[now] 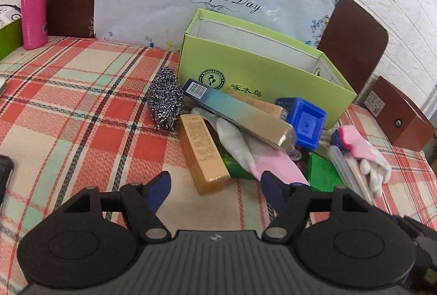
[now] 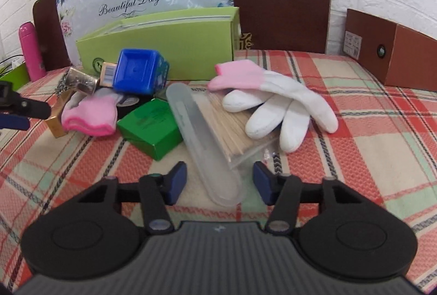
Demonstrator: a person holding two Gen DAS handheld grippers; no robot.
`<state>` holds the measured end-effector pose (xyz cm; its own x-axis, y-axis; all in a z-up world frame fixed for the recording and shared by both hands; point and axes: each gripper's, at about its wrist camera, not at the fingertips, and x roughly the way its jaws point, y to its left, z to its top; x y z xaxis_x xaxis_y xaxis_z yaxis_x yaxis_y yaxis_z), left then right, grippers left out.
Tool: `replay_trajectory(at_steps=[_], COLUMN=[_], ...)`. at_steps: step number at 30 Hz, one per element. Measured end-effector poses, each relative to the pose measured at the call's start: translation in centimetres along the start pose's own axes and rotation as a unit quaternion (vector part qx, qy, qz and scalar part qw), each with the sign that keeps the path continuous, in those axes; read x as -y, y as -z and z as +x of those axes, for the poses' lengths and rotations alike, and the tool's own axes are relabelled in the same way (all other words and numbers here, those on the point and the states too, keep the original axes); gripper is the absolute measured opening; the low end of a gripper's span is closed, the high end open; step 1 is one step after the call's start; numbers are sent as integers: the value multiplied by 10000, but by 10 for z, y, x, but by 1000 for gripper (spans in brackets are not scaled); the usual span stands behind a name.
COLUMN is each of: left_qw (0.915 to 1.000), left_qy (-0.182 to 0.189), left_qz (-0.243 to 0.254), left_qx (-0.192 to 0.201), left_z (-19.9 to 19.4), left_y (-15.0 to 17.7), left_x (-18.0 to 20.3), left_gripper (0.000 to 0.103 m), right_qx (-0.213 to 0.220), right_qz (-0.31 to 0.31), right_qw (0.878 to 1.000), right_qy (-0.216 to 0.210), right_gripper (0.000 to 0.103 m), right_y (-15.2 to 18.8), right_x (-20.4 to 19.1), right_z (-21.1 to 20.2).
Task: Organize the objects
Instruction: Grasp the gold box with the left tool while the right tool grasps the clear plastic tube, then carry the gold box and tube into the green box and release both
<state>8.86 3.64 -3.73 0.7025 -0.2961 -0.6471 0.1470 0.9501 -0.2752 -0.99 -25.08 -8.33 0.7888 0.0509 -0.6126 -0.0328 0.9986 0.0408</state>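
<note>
Hovering over plaid table: left gripper (image 1: 215, 187) spread before gold box (image 1: 203, 153); right gripper (image 2: 220, 180) spread, straddling clear case (image 2: 203, 142); case likely light, stiff, slippery; grip mid-length.

A surface covered in red, cream and mint plaid cloth (image 2: 355, 115) carries an open light-green cardboard box (image 1: 262, 76), a steel-wool scourer (image 1: 165, 101), an orange rectangular carton (image 1: 203, 153), a small green box (image 2: 151, 125), a clear oblong plastic case (image 2: 204, 142), a pink-cuffed white glove (image 2: 273, 101), a brown cardboard box (image 2: 393, 54) and a pink flask (image 1: 34, 5).
</note>
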Motion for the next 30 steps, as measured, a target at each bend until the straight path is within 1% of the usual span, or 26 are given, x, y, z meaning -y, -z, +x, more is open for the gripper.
replay_trajectory(at_steps=[1,3,4,5,7,9,12,14,17,20,23,25,26,27,28,30], left_qw=[10000,9999,9998,9996,9992,9993,9987,9985,9981,9974,9965,9971,9976,9982,9986,9984], left_qy=[44,108,118,151,213,212,325,363,392,421,543,469,404,333,275,297], left_qz=[-8,-24,-43,-70,-133,-59,-89,-85,35,281,309,315,292,264,237,305], left_qx=[-37,-119,-171,-232,-301,-310,-379,-405,-465,-510,-553,-515,-474,-433,-391,-367], left_z=[5,15,19,23,26,25,17,9,-5,-22,-31,-31,-29,-28,-26,-22], left_y=[-3,-8,-9,-10,-9,-7,-1,6,20,34,43,42,40,37,35,30], left_x=[-1,-4,-5,-6,-9,-10,-14,-14,-12,-7,-4,-3,-3,-3,-3,0], left_gripper=[65,56,55,50,47,34,30,28,28,28,28,33,40,49,52,51], right_qx=[-14,-79,-99,-117,-162,-209,-320,-317,-313,-280,-257,-252,-257,-276,-286,-277], right_qz=[-62,-120,-145,-150,-168,-203,-269,-272,-242,-270,-303,-319,-319,-315,-323,-359], right_qw=[10000,9997,9995,9992,9982,9969,9948,9950,9955,9955,9956,9957,9958,9959,9958,9957], right_qy=[-31,-176,-252,-338,-545,-734,-929,-908,-865,-865,-854,-827,-814,-802,-811,-812], right_gripper=[36,30,29,27,27,27,27,29,30,30,30,30,30,30,31,31], right_y=[0,2,4,6,11,15,19,20,17,14,10,8,8,8,10,13], right_x=[-1,-4,-8,-10,-17,-22,-28,-30,-32,-33,-36,-38,-39,-40,-40,-40], right_z=[-2,-9,-14,-18,-29,-38,-44,-45,-41,-37,-31,-26,-24,-23,-23,-24])
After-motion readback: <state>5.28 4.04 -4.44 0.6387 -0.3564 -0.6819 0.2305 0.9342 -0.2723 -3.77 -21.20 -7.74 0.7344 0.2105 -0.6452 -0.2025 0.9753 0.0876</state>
